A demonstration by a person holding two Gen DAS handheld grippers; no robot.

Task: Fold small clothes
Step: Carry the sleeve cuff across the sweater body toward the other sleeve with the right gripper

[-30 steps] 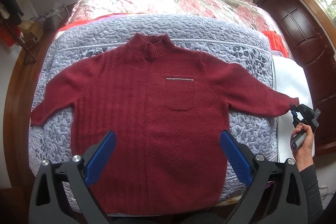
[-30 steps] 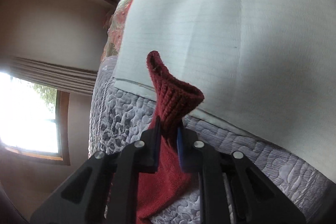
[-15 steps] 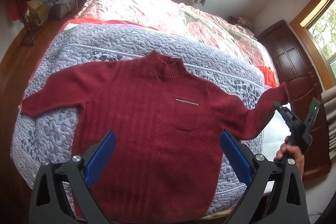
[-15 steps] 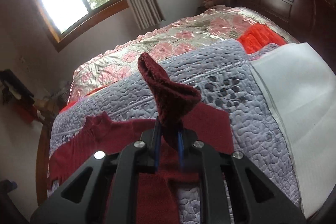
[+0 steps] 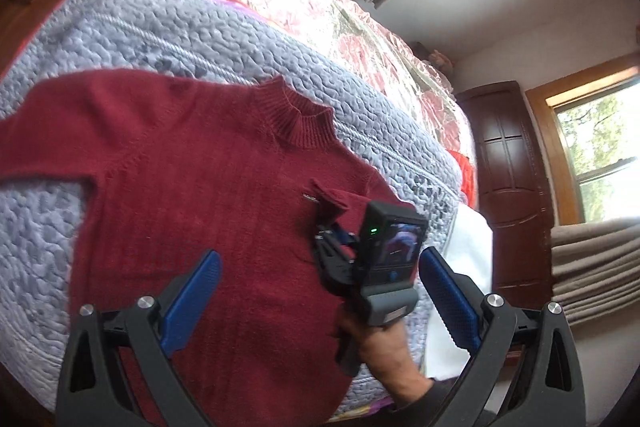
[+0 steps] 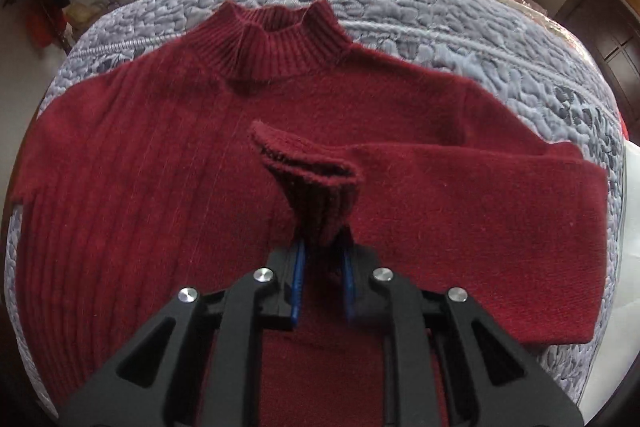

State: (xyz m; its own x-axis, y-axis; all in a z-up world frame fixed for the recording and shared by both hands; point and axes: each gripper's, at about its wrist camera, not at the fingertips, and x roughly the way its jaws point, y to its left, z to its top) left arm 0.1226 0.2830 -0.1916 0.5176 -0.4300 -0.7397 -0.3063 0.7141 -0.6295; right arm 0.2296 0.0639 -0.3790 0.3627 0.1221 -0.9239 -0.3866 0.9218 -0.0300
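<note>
Burgundy knit, soft and limp, makes up the sweater (image 6: 168,187) we have lying face up on the quilted lavender bedspread (image 6: 460,27). Our right claw (image 6: 322,277) is clamped on the ribbed cuff (image 6: 312,171), with that sleeve doubled across the chest. Our left claw (image 5: 316,303) hangs spread and empty above the hem. We judge it light and floppy, best pinched at cuffs, shoulders or hem.
</note>
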